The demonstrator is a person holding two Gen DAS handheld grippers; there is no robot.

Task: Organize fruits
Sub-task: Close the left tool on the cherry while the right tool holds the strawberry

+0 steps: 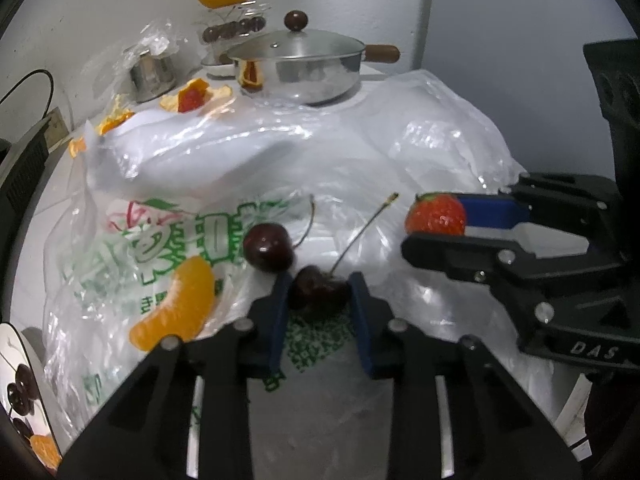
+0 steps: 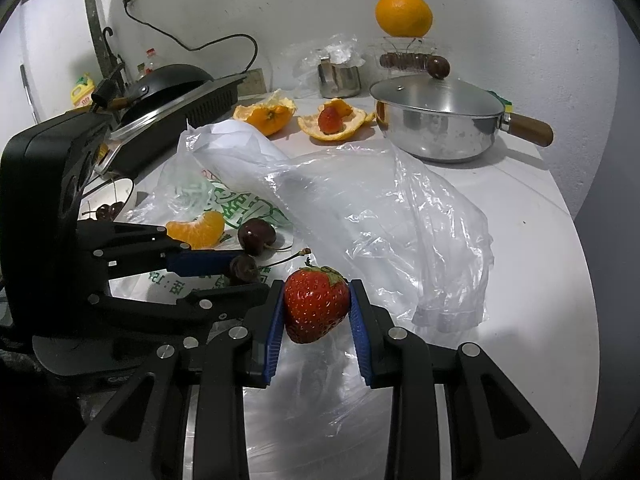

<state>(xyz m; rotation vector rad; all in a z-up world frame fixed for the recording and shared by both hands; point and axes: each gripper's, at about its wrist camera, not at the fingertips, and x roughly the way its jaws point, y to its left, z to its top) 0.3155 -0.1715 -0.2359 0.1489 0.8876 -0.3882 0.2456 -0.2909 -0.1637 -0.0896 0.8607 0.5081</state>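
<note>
A dark cherry [image 1: 318, 294] with a long stem lies on the printed plastic bag [image 1: 160, 240]. My left gripper [image 1: 319, 280] is shut on it, with a blue pad against each side. A second cherry [image 1: 267, 247] and an orange segment [image 1: 176, 304] lie just to its left. In the right wrist view my right gripper [image 2: 317, 292] is shut on a red strawberry [image 2: 316, 304], held just above the clear plastic. The left gripper [image 2: 250, 274] shows there too, with its cherry [image 2: 244, 270]. The held strawberry [image 1: 436, 216] also appears in the left wrist view, at the right.
A steel pot [image 2: 436, 120] with lid and wooden handle stands at the back. A whole orange [image 2: 404, 14] sits on a glass stand. Orange peels [image 2: 336, 124] hold another strawberry. A white bowl [image 2: 128, 194] of cherries is at the left, beside a black cooker [image 2: 176, 96]. Crumpled clear bag [image 2: 380, 216] covers the counter.
</note>
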